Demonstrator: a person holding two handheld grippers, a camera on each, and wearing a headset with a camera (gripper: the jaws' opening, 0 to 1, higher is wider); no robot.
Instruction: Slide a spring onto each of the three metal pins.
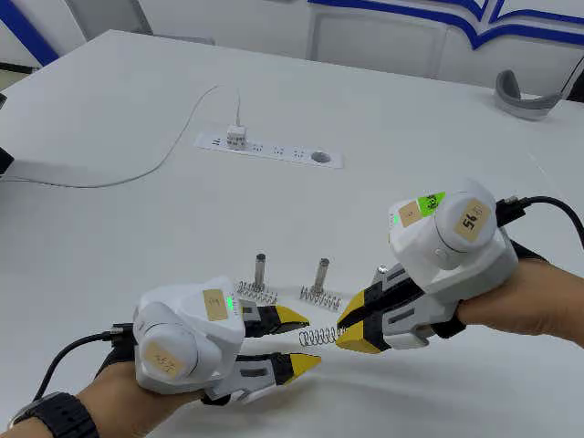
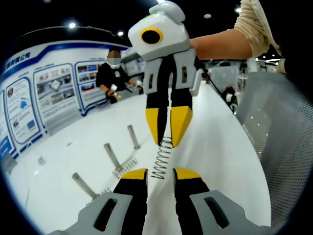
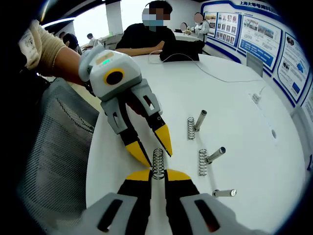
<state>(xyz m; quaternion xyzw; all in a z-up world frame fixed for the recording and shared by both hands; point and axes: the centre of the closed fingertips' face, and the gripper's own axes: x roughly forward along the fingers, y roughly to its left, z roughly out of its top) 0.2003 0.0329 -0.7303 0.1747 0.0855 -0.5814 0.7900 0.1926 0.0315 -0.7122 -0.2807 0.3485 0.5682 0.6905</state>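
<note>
now right gripper pinches spring end; left gripper jaws wide apart around other end

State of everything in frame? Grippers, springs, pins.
held spring: lifted, roughly horizontal
right gripper: shut on the held spring
left gripper: open, tips either side of its free end
pins: three, upright, all bare
loose springs: two, lying beside pins, not threaded
power strip: one plug inserted

No legible text on labels, posters
</note>
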